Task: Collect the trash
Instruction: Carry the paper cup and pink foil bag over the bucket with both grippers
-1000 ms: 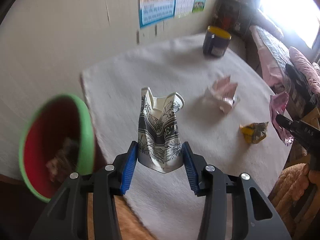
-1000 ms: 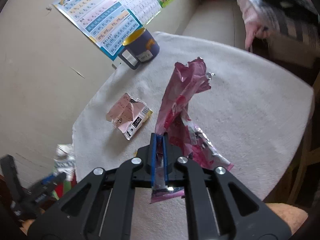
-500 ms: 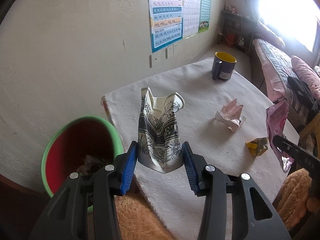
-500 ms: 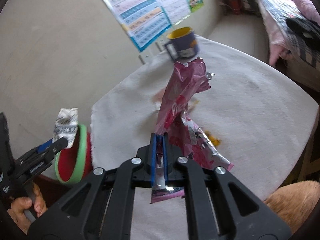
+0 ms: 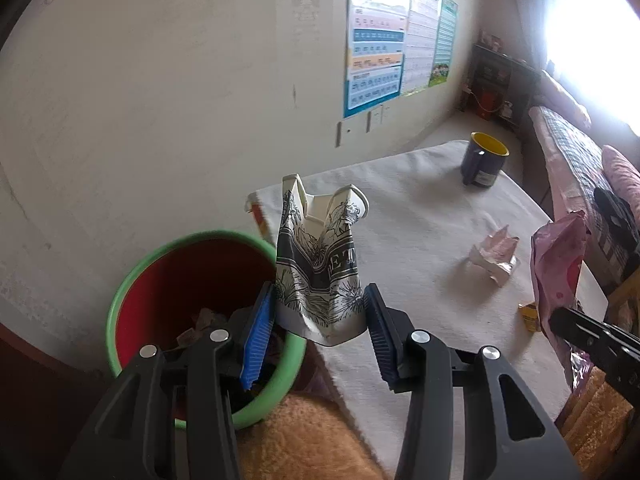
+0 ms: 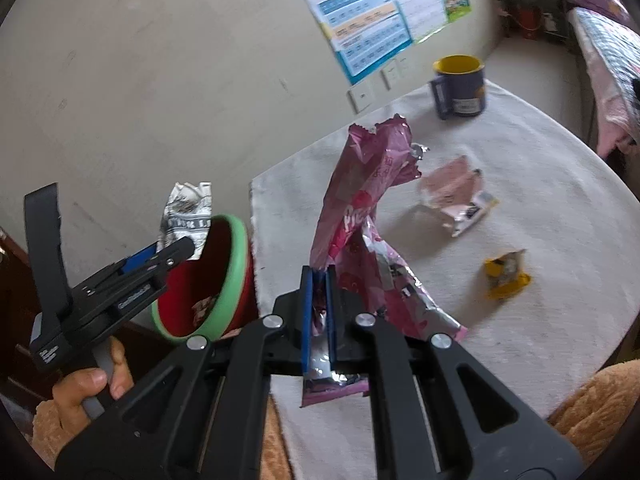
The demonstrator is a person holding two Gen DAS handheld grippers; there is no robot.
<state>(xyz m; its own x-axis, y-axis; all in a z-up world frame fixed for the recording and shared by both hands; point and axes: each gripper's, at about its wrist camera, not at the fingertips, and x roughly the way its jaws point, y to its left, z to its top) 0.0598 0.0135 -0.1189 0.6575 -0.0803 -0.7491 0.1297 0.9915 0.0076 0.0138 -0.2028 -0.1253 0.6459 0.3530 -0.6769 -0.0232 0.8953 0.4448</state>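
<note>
Red bin (image 5: pixel 192 280) contents indistinct

Blue mug (image 5: pixel 483 164) with yellow inside; charts (image 5: pixel 394 54) on wall.

The left claw (image 5: pixel 320 320) hides part of the bin's (image 5: pixel 132 280) contents.

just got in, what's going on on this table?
A person is clearing trash with two handheld claws. The left claw grips a crushed paper cup beside the red bin; the right claw is shut on a pink wrapper. A pale pink wrapper and a yellow wrapper remain on the table.
</note>
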